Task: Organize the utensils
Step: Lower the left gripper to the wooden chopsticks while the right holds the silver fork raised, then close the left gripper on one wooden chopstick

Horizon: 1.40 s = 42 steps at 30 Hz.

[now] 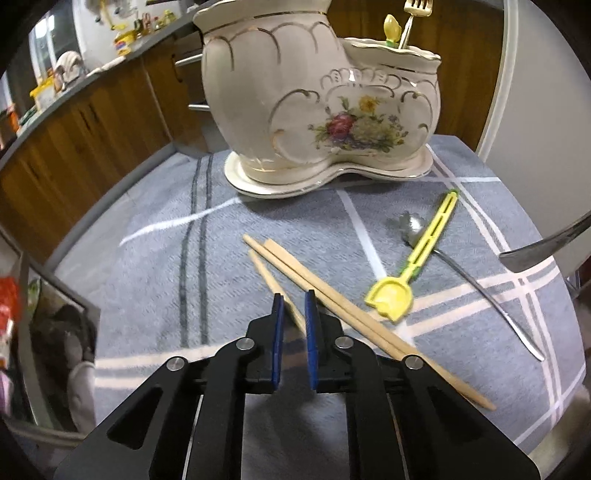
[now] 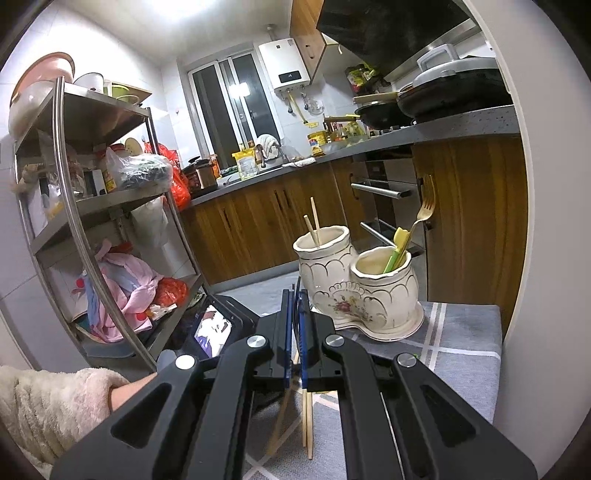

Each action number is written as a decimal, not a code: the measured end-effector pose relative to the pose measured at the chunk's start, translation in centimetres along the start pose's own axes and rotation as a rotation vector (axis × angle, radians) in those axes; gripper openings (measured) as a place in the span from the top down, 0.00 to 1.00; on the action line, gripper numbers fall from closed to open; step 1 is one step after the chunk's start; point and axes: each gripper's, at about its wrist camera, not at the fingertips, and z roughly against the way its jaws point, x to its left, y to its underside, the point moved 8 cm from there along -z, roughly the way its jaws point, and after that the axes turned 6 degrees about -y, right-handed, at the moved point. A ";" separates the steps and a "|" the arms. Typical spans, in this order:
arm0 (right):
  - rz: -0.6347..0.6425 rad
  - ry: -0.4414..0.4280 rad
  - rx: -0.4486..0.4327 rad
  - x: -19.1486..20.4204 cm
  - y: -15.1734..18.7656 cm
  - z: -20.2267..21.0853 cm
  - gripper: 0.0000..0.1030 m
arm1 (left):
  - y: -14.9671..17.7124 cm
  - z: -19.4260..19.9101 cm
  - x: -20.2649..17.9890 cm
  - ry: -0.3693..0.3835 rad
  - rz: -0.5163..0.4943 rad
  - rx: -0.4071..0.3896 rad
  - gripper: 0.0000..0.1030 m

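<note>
While my right tool (image 2: pixel 294 306) is clenched on a thin dark utensil, my left tool (image 1: pixel 294 314), released, straddles a chopstick (image 1: pixel 275 286) on the desk; next, close and carry it to the holder (image 1: pixel 317 96).

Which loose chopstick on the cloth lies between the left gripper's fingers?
The single chopstick, lying left of the touching pair; the left gripper straddles it alone.

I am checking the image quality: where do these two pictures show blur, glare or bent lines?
Left wrist view: the chopsticks nearest the left hand-held gripper look slightly smeared, and the cabinet edges bend. Right wrist view: the ceiling light is blown out white, and the metal shelf curves strongly.
</note>
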 end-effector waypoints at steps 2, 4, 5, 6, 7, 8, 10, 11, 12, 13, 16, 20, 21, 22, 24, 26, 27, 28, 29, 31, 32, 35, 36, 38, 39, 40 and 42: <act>-0.003 0.002 -0.003 -0.1 0.0 0.1 0.97 | 0.0 0.1 0.7 -0.010 -0.021 -0.003 0.97; -0.004 0.002 -0.003 -0.3 0.1 0.1 0.97 | 0.0 0.3 1.2 -0.015 -0.047 -0.007 1.00; -0.002 0.002 -0.001 -0.3 0.1 0.1 0.97 | -0.1 0.3 1.2 -0.017 -0.060 -0.005 1.00; -0.003 0.002 0.001 -0.3 0.2 0.1 0.97 | -0.1 0.2 1.2 -0.018 -0.066 0.000 1.00; -0.003 0.002 0.003 -0.4 0.1 0.0 0.97 | 0.0 0.0 1.1 -0.015 -0.067 0.006 1.00; -0.003 0.001 0.006 -0.3 0.1 -0.1 0.97 | 0.2 -0.2 1.0 -0.009 -0.068 0.014 1.00; -0.002 0.001 0.012 -0.2 0.2 -0.4 0.97 | 0.7 0.0 1.5 -0.006 -0.064 0.011 1.00; -0.002 0.001 0.014 -0.1 0.3 -0.5 0.97 | 0.8 -0.1 1.7 -0.007 -0.068 0.008 1.00; -0.002 0.001 0.018 -0.1 0.3 -0.6 0.97 | 1.0 0.1 1.7 -0.006 -0.075 0.004 1.00; -0.001 0.003 0.021 -0.1 0.4 -0.8 0.97 | 1.0 0.1 1.6 0.001 -0.079 0.002 1.00; 0.002 0.005 0.031 0.1 0.5 -1.3 0.97 | 0.9 0.1 1.5 0.025 -0.071 -0.003 1.00; 0.005 0.008 0.042 0.4 0.7 -1.9 0.97 | 1.1 0.0 1.6 0.024 -0.076 -0.007 1.00; 0.005 0.008 0.044 0.4 0.7 -2.0 0.97 | 1.1 0.0 1.6 0.027 -0.074 -0.006 1.00; 0.005 0.009 0.046 0.4 0.8 -2.1 0.97 | 1.2 0.1 1.8 0.029 -0.073 -0.006 1.00; 0.005 0.011 0.050 0.4 0.8 -2.3 0.97 | 1.2 0.0 1.9 0.033 -0.073 -0.006 1.00; 0.005 0.013 0.053 0.4 0.9 -2.6 0.97 | 1.2 0.0 2.1 0.034 -0.072 -0.009 1.00; 0.005 0.015 0.054 0.4 0.9 -2.7 0.97 | 1.2 0.0 2.2 0.035 -0.073 -0.011 1.00; 0.004 0.016 0.055 0.4 0.9 -2.7 0.97 | 1.2 0.0 2.3 0.035 -0.073 -0.012 1.00; 0.002 0.017 0.054 0.4 0.9 -2.8 0.97 | 1.2 0.0 2.3 0.036 -0.074 -0.013 1.00; 0.000 0.017 0.052 0.4 0.9 -2.8 0.97 | 1.2 0.0 2.4 0.047 -0.067 -0.013 1.00; -0.003 0.019 0.050 0.3 0.9 -2.9 0.97 | 1.2 0.2 2.5 0.058 -0.059 -0.015 1.00; -0.013 0.029 0.048 -0.2 0.9 -2.9 0.97 | 0.9 0.8 3.2 0.097 -0.012 -0.015 0.98; -0.018 0.032 0.046 -0.3 0.8 -2.9 0.97 | 0.7 1.1 3.5 0.109 0.005 -0.015 0.93; -0.026 0.039 0.045 -0.7 0.8 -2.9 0.97 | 0.5 1.7 3.9 0.126 0.031 -0.014 0.81; -0.028 0.040 0.045 -0.8 0.8 -3.0 0.97 | 0.5 1.9 4.2 0.129 0.038 -0.011 0.75; -0.030 0.041 0.045 -0.9 0.8 -3.0 0.97 | 0.7 2.0 4.3 0.135 0.049 -0.003 0.73; -0.033 0.039 0.050 -1.0 0.9 -3.2 0.97 | 1.1 2.2 4.4 0.155 0.069 0.022 0.70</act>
